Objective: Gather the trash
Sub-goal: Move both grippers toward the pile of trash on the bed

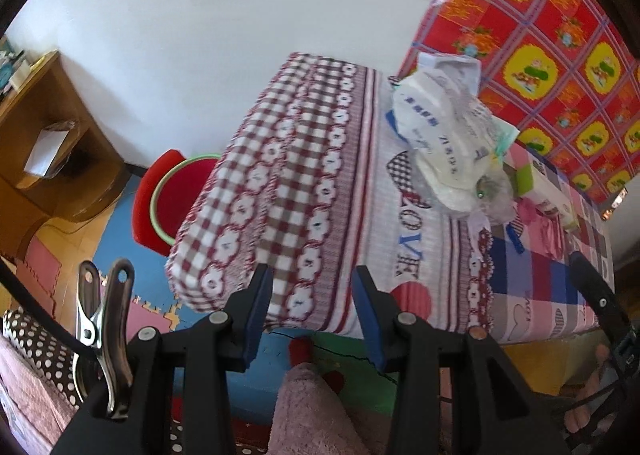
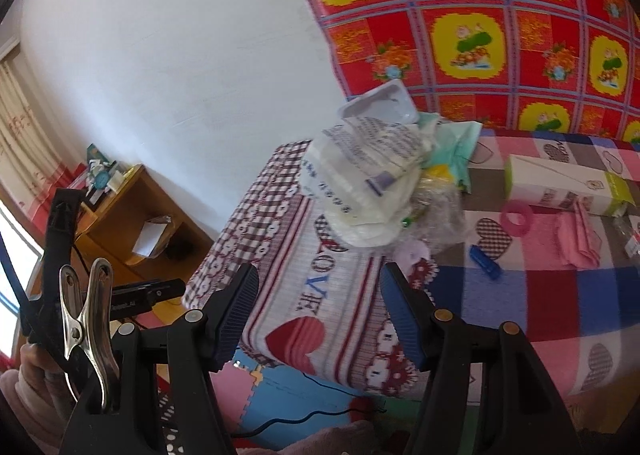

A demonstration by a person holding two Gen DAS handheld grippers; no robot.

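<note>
Trash pile — crumpled white wrappers, clear plastic — heaped on bedspread.

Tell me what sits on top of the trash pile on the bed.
A shallow white plastic tray tops the trash pile, over printed white packaging. Whatever lies beneath stays covered.

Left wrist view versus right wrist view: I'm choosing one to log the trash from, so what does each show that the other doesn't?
Only the left wrist view shows the red stool with its green-rimmed basin. Only the right wrist view shows the pink ring, the folded pink cloth and the curtain. Both show the trash pile on the bed, the blue clip, the white box and the wooden shelf.
</note>
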